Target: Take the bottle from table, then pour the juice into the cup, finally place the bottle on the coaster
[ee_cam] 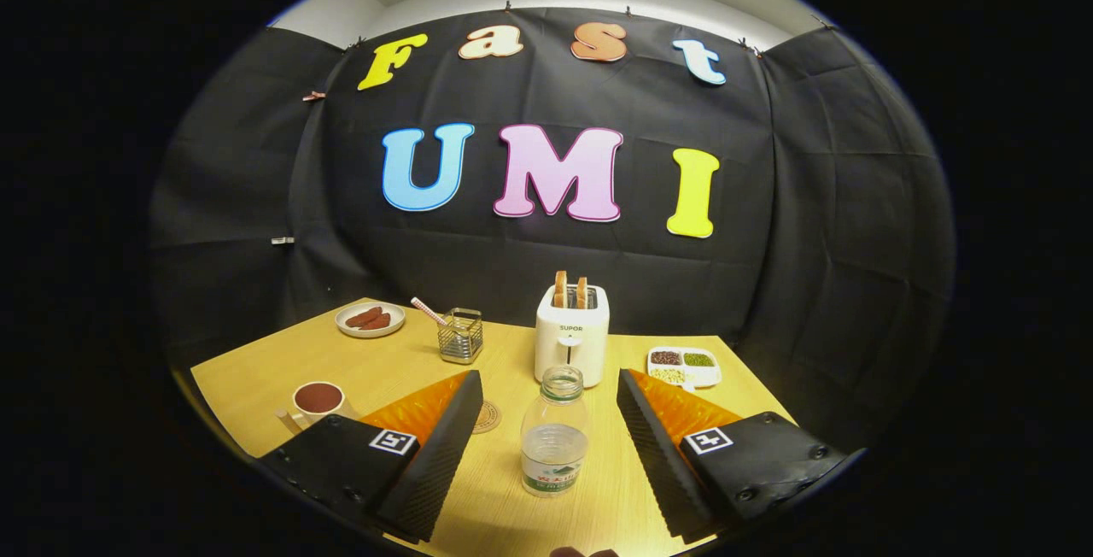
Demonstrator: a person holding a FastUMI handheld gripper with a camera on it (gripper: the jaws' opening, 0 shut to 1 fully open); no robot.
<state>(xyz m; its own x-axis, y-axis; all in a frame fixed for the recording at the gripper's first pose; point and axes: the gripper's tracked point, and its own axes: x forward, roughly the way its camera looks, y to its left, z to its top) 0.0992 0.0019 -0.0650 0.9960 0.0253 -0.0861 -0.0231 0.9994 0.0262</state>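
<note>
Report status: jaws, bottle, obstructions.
Gripper jaws open, straddling upright uncapped bottle, no contact. Cup beyond the left finger. Nothing blocking.

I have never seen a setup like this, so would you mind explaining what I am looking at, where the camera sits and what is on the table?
This is a hand-held gripper: a person carries it, and no robot arm is involved. The fisheye camera rides on it and looks forward along its two fingers, the dark wedges at the bottom. They stand open, holding nothing. Between them, upright on the wooden table, is a clear uncapped bottle with some liquid. Just beyond the left finger lie a round coaster and a cup. Farther back are a toaster with bread, a wire holder, a plate and a divided tray.
</note>
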